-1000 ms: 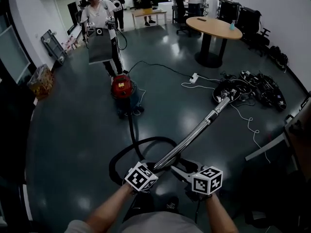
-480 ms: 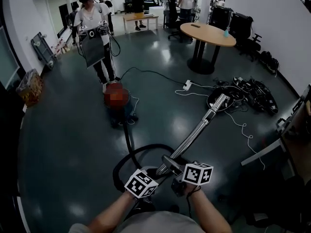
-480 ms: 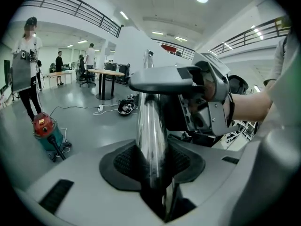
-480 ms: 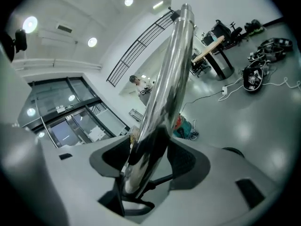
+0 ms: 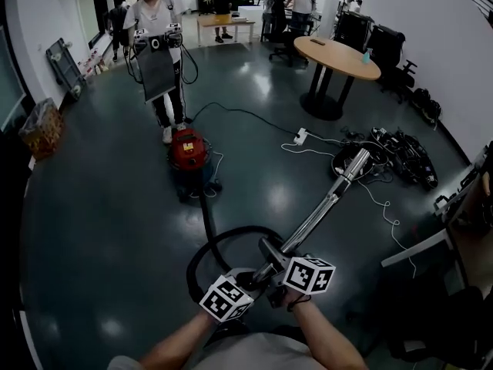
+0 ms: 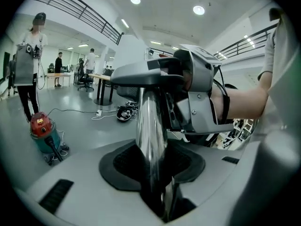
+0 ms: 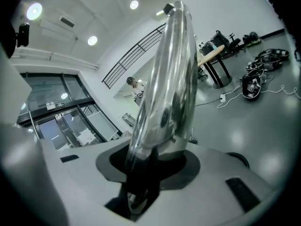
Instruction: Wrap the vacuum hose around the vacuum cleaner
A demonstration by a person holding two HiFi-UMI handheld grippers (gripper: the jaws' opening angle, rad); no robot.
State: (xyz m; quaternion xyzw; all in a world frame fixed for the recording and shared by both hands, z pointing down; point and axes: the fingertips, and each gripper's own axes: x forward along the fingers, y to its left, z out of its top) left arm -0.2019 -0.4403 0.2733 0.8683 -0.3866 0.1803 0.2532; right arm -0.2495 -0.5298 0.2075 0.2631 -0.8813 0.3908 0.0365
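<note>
Nearest us, the left tongs [image 6: 155,173] are clamped on the chrome wand [image 5: 320,210] by its handle end. The right tongs [image 7: 146,173], whose jaws have just been closing, grip the same wand just beside them. Beyond the tongs the black hose [image 5: 206,214] lies in a loose loop on the floor [image 5: 100,230] and runs to the red vacuum cleaner [image 5: 189,151], farther off to the left. We judge the wrapping not yet begun: no turn of hose sits round the cleaner.
</note>
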